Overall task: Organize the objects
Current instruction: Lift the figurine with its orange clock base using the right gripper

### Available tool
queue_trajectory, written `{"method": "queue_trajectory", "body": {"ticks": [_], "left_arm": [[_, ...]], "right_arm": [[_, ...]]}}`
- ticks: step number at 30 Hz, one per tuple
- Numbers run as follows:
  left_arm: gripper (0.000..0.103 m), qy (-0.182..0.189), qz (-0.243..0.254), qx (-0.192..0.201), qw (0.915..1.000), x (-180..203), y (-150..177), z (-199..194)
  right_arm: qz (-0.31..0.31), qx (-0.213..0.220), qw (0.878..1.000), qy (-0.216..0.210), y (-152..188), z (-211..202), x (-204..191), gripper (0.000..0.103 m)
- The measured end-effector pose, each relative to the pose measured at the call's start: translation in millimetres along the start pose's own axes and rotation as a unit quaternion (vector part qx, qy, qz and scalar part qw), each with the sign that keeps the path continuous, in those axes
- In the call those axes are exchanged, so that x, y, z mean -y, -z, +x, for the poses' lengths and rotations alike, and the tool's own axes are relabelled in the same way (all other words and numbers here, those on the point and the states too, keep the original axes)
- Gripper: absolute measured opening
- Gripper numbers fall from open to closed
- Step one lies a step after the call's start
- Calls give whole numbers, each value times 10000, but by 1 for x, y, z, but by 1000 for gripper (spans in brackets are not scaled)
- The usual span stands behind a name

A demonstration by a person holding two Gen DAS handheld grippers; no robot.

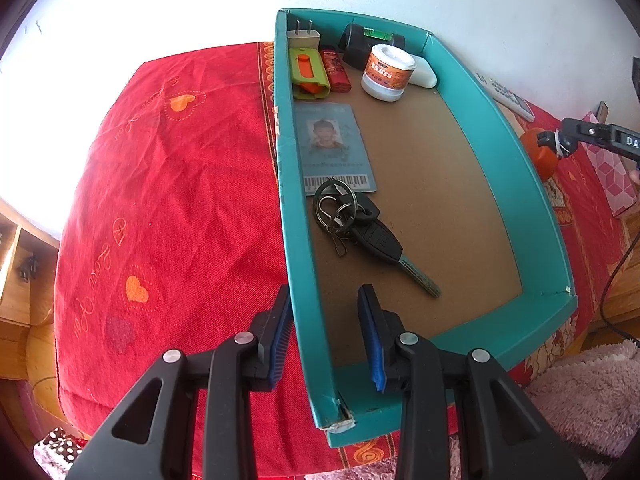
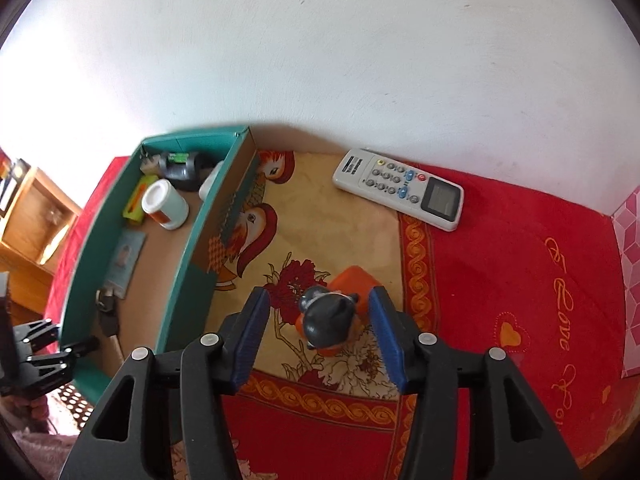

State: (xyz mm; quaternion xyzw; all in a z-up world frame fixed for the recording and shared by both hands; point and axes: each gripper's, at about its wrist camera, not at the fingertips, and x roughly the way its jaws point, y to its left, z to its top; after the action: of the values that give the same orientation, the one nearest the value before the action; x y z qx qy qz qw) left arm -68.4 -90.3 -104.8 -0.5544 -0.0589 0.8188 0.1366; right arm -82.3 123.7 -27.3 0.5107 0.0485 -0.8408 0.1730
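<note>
A teal box lies on the red cloth and holds a key bunch, an ID card, a white-and-orange jar, a green-and-orange item and a red lighter. My left gripper straddles the box's left wall near the front corner, its jaws narrow and shut on that wall. An orange toy with a dark grey head lies on the patterned cloth to the right of the box. My right gripper stands open around the toy, with a gap at each pad.
A white remote control lies by the wall behind the toy. A pink patterned box stands at the far right. Wooden furniture is to the left. A dark cable and a fluffy pink rug are beyond the cloth's edge.
</note>
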Motion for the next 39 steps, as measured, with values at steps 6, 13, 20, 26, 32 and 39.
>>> {"method": "queue_trajectory", "body": {"ticks": [6, 13, 20, 26, 32, 39], "left_arm": [[31, -3, 11, -16, 10000, -2, 3, -1], [31, -9, 42, -36, 10000, -1, 2, -1], [31, -7, 36, -34, 10000, -2, 4, -3], [31, -6, 46, -39, 10000, 1, 3, -3], [31, -2, 58, -43, 10000, 0, 3, -3], [31, 5, 80, -49, 10000, 0, 3, -3]], "right_arm": [[101, 9, 9999, -14, 12, -10, 26, 53], [-352, -407, 9982, 253, 35, 9, 29, 39], [11, -962, 9950, -272, 38, 54, 15, 26], [172, -782, 9951, -584, 23, 67, -9, 25], [248, -718, 9939, -803, 13, 78, -24, 25], [-263, -840, 9937, -694, 22, 57, -12, 38]]}}
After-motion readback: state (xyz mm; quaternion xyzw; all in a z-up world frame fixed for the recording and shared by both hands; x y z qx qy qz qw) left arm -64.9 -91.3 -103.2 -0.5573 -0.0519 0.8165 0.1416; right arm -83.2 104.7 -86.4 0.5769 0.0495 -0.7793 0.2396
